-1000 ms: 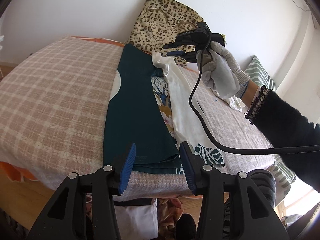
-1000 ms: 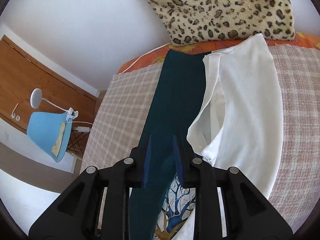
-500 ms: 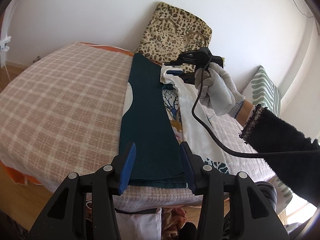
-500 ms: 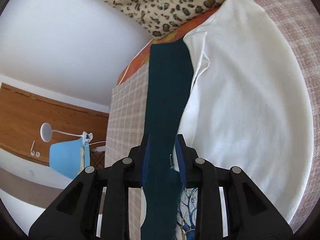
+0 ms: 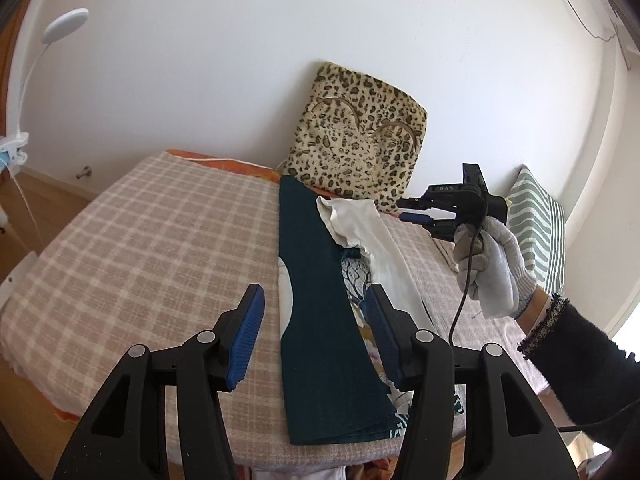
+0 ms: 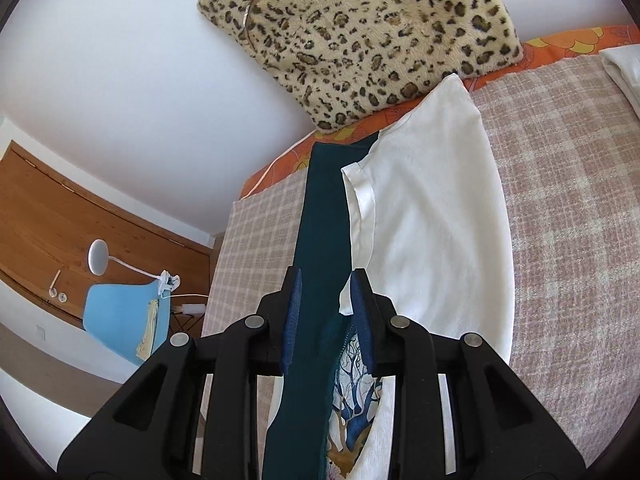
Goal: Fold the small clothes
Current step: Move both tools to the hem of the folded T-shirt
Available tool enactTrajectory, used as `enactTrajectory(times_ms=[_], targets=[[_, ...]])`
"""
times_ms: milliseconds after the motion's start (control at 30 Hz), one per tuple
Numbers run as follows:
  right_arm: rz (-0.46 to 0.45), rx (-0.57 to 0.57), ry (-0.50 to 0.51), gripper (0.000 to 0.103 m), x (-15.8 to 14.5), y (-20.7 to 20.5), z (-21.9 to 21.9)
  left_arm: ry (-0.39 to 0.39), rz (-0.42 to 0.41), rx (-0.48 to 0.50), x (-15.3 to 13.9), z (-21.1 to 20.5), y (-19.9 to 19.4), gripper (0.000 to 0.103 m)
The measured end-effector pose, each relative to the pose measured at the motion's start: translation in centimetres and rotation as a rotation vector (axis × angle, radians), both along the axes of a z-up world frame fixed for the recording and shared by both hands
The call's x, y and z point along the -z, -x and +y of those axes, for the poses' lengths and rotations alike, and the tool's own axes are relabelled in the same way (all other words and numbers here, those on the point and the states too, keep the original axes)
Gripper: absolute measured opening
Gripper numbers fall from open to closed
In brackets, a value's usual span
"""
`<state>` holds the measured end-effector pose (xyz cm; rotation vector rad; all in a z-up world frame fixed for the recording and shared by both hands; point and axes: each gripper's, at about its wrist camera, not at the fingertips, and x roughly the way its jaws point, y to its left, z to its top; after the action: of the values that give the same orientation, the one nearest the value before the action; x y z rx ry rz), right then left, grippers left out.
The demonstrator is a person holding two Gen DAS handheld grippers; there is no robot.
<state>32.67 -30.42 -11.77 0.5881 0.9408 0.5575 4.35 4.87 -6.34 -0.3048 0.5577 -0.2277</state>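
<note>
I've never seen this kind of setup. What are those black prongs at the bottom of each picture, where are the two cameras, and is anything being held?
There is no robot here. A person holds a hand-operated gripper in each hand, and each gripper carries a wide-angle camera that looks forward along its two blue-padded fingers.

One picture comes from the left gripper, which hangs open above the near end of the bed. It also shows the right gripper in a gloved hand.

The other picture comes from the right gripper itself. Its fingers are apart and nothing looks pinched between them.

A garment lies lengthwise on the checked bed cover: a dark green panel folded over it, a white panel beside that, and a tree print showing between. A leopard-print cushion leans on the wall.
</note>
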Motion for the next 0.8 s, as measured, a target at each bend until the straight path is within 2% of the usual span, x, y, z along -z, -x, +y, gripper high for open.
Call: enactTrajectory(times_ms=[133, 200, 300, 367, 567, 700, 800], targets=[[-0.032, -0.008, 0.048, 0.028, -1.4, 5.1, -1.7, -0.038, 0.012, 0.030, -0.8, 1.2, -1.4, 0.053], [-0.033, -0.012, 0.074, 0.028, -1.7, 8.0, -2.6, -0.043, 0.047, 0.061, -0.2, 1.3, -2.1, 0.053], [-0.022, -0.016, 0.172, 0.028, -1.3, 12.9, -3.7, -0.041, 0.117, 0.113, 1.5, 1.0, -3.0, 0.053], [0.008, -0.021, 0.242, 0.028, -0.3, 16.1, -4.0, -0.038, 0.161, 0.143, 2.7, 0.6, -3.4, 0.053], [0.137, -0.049, 0.334, 0.028, 4.6, 23.7, -3.0, 0.010, 0.287, 0.225, 6.6, -1.2, -4.1, 0.053], [0.203, -0.069, 0.376, 0.030, 7.5, 26.0, -1.9, 0.024, 0.335, 0.263, 8.3, -2.1, -4.3, 0.053], [0.201, -0.058, 0.406, 0.031, 8.6, 26.4, -1.4, 0.015, 0.368, 0.282, 9.0, -2.8, -4.4, 0.053]])
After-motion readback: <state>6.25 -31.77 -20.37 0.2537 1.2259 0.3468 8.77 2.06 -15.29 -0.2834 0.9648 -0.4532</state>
